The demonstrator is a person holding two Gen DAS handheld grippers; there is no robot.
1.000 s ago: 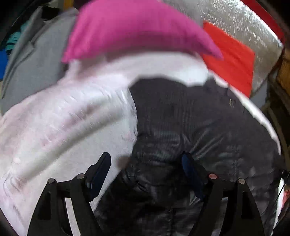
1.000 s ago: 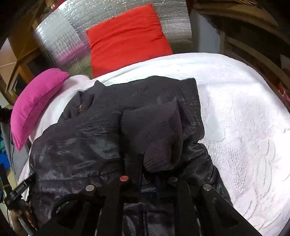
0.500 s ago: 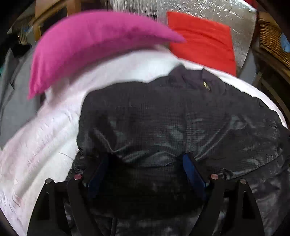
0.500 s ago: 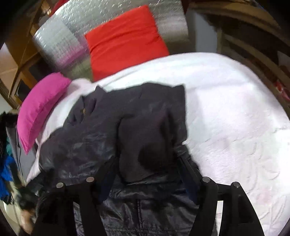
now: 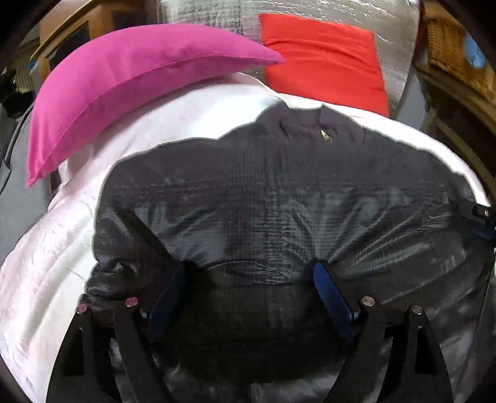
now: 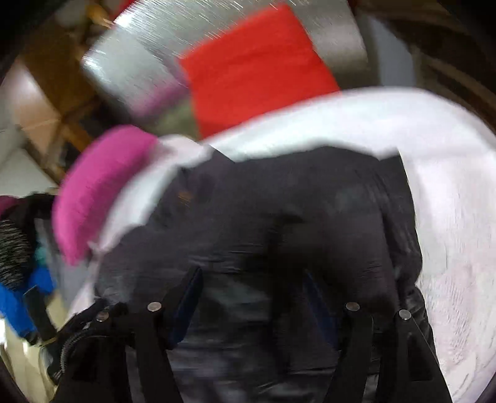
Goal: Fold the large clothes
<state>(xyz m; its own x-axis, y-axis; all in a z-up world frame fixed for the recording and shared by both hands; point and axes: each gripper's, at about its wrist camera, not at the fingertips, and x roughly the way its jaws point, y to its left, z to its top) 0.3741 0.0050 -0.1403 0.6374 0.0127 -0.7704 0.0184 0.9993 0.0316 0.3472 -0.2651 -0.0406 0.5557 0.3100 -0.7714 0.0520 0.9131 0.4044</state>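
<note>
A dark grey quilted jacket [image 5: 263,198] lies spread on a white bedspread [image 5: 62,248], collar toward the far side. My left gripper [image 5: 248,279] is open, its blue-padded fingers [image 5: 331,294] straddling the jacket's near hem fold. In the blurred right wrist view the same jacket [image 6: 279,223] lies on the bedspread [image 6: 449,217]; my right gripper [image 6: 248,294] is open over the jacket's near part and holds nothing.
A magenta pillow [image 5: 124,80] lies at the far left of the bed and a red pillow [image 5: 325,59] leans on a silver quilted headboard [image 5: 310,12]. Wooden furniture [image 5: 458,77] stands at the right. Other clothes [image 6: 18,263] pile up left of the bed.
My right gripper opened and let go of the jacket's sleeve fold, which now lies flat. My left gripper swung right from the bedspread onto the jacket's hem.
</note>
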